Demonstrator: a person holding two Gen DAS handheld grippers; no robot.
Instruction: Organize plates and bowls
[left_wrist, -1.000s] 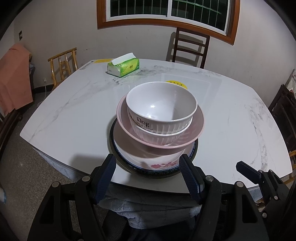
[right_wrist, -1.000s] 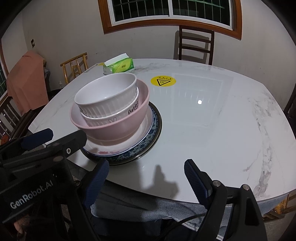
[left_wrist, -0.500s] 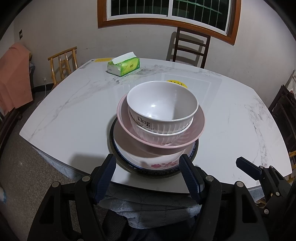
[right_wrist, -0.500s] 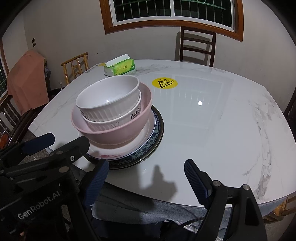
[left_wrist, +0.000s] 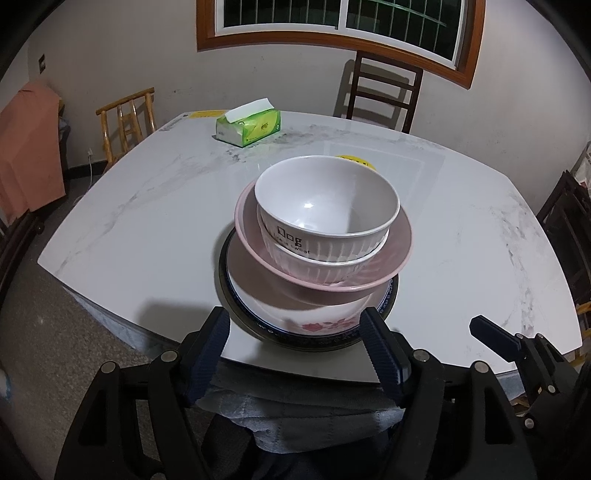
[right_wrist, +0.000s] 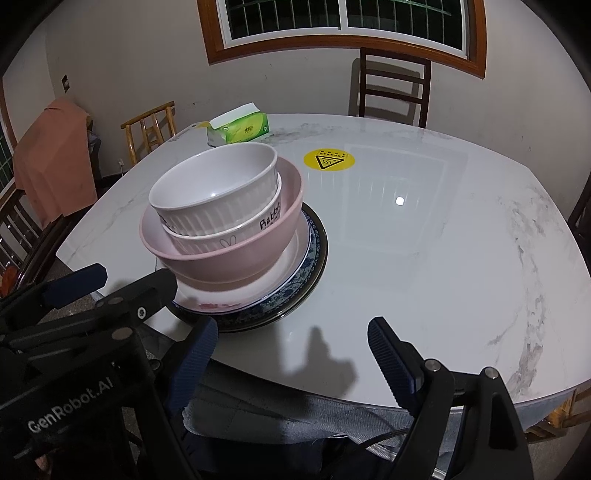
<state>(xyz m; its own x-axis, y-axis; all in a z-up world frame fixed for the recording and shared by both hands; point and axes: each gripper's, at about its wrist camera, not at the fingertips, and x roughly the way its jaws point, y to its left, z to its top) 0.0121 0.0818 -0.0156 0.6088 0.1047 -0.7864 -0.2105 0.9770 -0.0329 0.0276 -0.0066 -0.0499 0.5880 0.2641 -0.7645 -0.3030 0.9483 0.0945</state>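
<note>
Left wrist view showed the whole job gathered in one pile near the front edge of the marble table (left_wrist: 155, 229): a ribbed white bowl (left_wrist: 327, 206) sat in a second white bowl (left_wrist: 321, 260), that pair sat in a wide pink bowl (left_wrist: 325, 273), and under them lay a flowered white plate (left_wrist: 317, 321) on a blue-rimmed plate (left_wrist: 388, 301) and a dark plate (left_wrist: 236, 314) at the bottom. By the look of it the stacking was done or close to done, with no loose dishes anywhere else on the table.

The left gripper (left_wrist: 295, 349) hung just short of the pile with its jaws spread a good way apart, nothing between them and nothing touched; the near rim of the plates showed in the gap, but the pads stood clear of it. The right gripper (right_wrist: 288, 350) was spread wider and empty too, over bare tabletop to the right of the stack and near the table edge, gripping nothing.

If anything remained, it was probably a nudge to centre the bowls, since the pink bowl looked a touch off to one side on the plates. That would call for a slow, low approach: the pile was tall and a knock could tip it. A tissue pack (right_wrist: 240, 129) and a yellow sticker (right_wrist: 328, 160) sat well behind.
</note>
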